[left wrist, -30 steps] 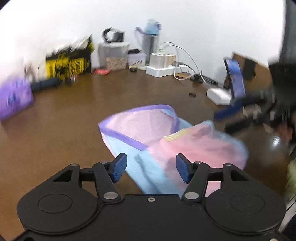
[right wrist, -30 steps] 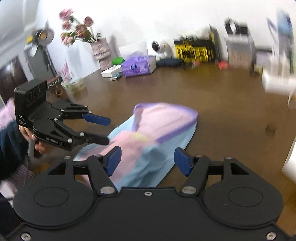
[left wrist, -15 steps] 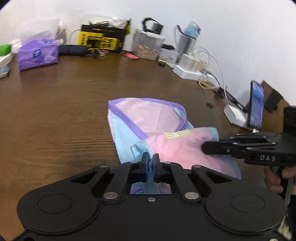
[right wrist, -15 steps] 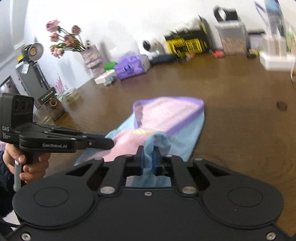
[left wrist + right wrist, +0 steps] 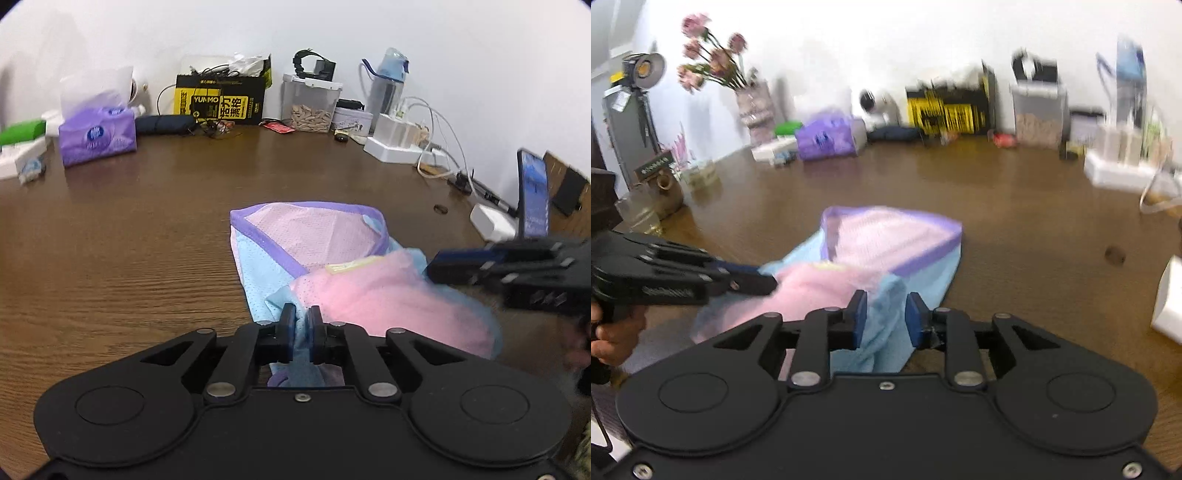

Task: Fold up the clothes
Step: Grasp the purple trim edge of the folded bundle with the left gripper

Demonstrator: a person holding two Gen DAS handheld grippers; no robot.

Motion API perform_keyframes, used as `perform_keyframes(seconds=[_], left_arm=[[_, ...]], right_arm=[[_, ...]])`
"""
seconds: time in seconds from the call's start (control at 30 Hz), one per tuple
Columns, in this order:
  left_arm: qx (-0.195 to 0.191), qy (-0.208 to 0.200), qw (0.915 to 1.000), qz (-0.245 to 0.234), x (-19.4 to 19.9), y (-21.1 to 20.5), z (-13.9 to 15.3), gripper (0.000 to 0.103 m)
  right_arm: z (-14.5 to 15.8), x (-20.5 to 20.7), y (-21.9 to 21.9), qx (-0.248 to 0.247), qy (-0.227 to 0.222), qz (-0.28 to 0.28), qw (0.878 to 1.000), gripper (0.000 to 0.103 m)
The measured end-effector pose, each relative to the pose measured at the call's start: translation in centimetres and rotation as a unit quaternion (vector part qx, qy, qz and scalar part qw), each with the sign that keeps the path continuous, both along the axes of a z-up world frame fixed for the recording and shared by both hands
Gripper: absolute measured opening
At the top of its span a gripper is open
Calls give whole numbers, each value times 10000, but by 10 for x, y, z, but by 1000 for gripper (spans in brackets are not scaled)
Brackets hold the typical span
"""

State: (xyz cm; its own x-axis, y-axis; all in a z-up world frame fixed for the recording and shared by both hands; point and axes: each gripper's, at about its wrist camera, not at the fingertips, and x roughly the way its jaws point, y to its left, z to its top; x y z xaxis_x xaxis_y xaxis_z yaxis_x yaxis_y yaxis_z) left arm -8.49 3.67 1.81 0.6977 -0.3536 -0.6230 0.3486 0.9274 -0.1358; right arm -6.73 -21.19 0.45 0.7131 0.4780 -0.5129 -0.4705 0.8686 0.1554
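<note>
Along the far edge of the brown counter (image 5: 129,236), a purple tissue pack (image 5: 96,136), a black-and-yellow box (image 5: 220,99), a clear lidded container (image 5: 309,103) and a white power strip (image 5: 397,147) are lined up; pink flowers (image 5: 709,59) are seen at the left.

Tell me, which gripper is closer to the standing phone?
Right. The right gripper reaches in just in front of the phone. The left gripper is farther away, pinching the garment's near edge.

The scene is viewed low and close from behind each pair of tongs, facing the cluttered back wall across the counter (image 5: 110,258). The garment (image 5: 314,251) and yellow-black box (image 5: 221,99) are shared by both views.
</note>
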Motion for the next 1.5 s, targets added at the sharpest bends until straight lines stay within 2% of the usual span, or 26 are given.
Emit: perform_keyframes(seconds=[0.03,0.1,0.17,0.2,0.27,0.3,0.33,0.4,0.43,0.57,0.63,0.77,0.93,1.1,1.17,1.2,1.23,1.27,1.33,1.37,1.4,1.5], left_arm=[[-14,-39,10000,-4,-2,0,-2,15],[28,-23,10000,-65,-2,2,-1,29],[-23,-30,9996,-276,2,13,14,47],[-80,-101,9993,-347,4,19,22,51],[-46,-344,9987,-365,14,30,42,72],[42,-411,9986,-343,23,32,49,75],[114,-460,9984,-318,33,34,54,76],[190,-423,9985,-278,55,33,56,76],[267,-305,9990,-202,78,29,52,76],[525,-41,9986,18,120,17,32,75],[506,89,9987,16,129,13,24,75],[469,172,9985,-225,135,9,14,76],[374,292,9976,-513,139,4,6,76],[485,525,9964,-449,147,-4,0,70],[398,589,9968,-369,148,1,2,56],[385,578,9970,-334,147,3,2,49],[379,566,9972,-299,147,5,3,34],[399,547,9973,-268,146,7,3,24],[344,576,9975,-210,146,12,3,9],[270,613,9976,-172,146,15,3,4],[219,629,9977,-144,146,17,4,3],[135,554,9984,-67,143,21,8,2]], right_arm=[[-2,-1,3,-80,43,123,9999,37],[-9,-1,9,-318,196,251,9990,37],[-10,-1,12,-477,193,183,9985,37],[-8,-1,13,-507,177,155,9984,38],[8,1,4,-361,-19,80,9993,38],[14,2,0,-306,-88,50,9995,42],[20,6,-3,-269,-117,8,9996,46],[34,19,-10,-180,-171,-102,9996,64],[37,31,-12,-102,-132,-131,9998,66],[33,78,-10,-63,254,-384,9989,66],[26,93,-9,-93,375,-445,9983,66],[6,114,-10,-164,632,-466,9968,66],[-8,119,-7,-183,697,-254,9971,66],[-13,122,-2,-233,680,-101,9974,66],[-14,120,0,-245,618,-4,9978,63],[-14,120,0,-243,607,25,9979,59],[-13,121,0,-215,612,56,9979,54],[-13,122,0,-189,630,102,9978,44],[-12,123,2,-209,642,159,9976,35],[-11,124,4,-224,643,204,9975,27],[-11,125,4,-222,645,228,9974,7],[-9,125,3,-88,583,215,9980,5]])
